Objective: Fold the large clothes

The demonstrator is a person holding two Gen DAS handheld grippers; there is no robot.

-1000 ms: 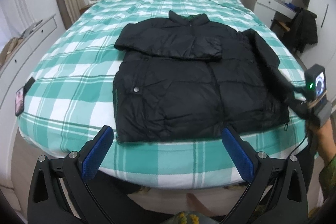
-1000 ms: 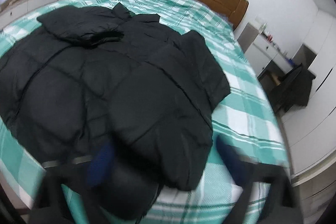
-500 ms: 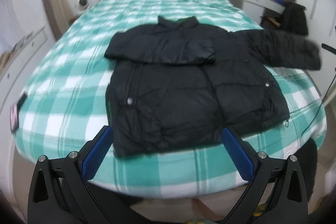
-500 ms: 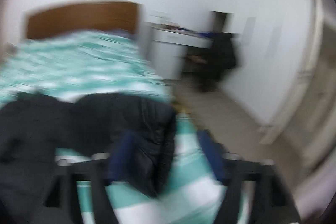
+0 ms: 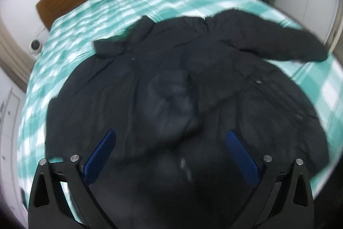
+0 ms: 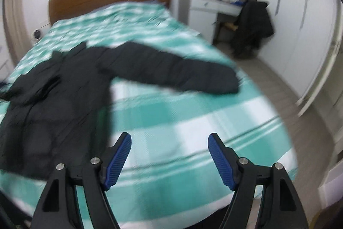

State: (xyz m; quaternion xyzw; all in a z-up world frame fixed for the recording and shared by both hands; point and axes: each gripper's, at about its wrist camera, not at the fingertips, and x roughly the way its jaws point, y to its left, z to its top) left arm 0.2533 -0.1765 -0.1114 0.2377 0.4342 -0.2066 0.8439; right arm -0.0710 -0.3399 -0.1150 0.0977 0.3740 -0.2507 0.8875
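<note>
The jacket lies across the foot half of the bed, one sleeve stretched toward the right edge. Both tools, left and right, are open and empty. That sleeve could slide off the edge, and the puffy filling may spring any fold open.

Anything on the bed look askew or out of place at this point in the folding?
One thing: the black jacket is lopsided. One sleeve lies folded across the chest, while the other sleeve sticks straight out over the green checked bedspread toward the bed's edge. No damage shows. Both views are motion-blurred.
</note>
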